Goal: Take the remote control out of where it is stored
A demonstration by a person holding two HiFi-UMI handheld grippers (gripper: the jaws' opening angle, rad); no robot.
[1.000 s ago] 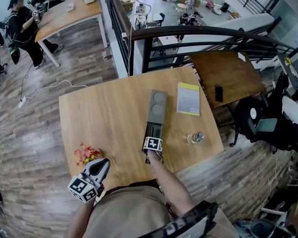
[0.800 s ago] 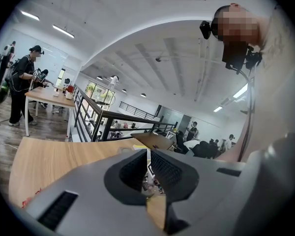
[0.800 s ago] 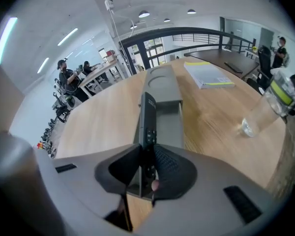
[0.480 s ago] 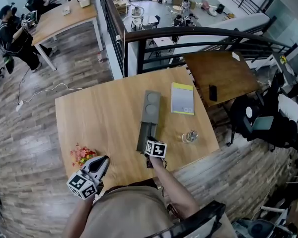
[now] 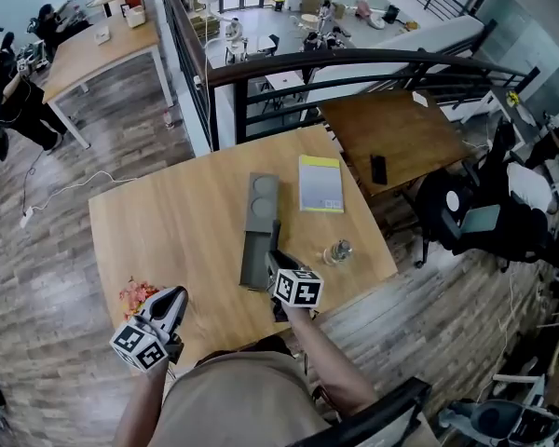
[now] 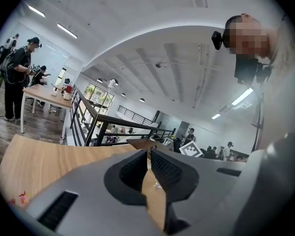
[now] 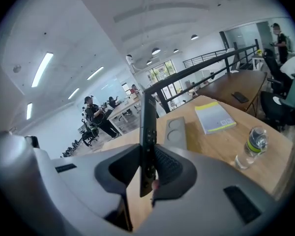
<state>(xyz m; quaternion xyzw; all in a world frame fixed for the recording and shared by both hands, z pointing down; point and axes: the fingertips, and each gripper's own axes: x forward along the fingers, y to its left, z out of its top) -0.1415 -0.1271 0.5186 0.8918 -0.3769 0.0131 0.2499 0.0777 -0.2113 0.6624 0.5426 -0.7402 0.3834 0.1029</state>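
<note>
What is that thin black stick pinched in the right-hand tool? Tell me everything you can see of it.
It is the remote control, a long, slim black bar, plastic by its look, with small buttons in a row down one face. It stands nearly upright, seen edge-on, its lower end clamped between the jaws of the right gripper. Only those pads touch it; the grey tray lies on the wooden table beyond.

left gripper: near level, jaws together, empty | right gripper: angled down, clamping remote control
</note>
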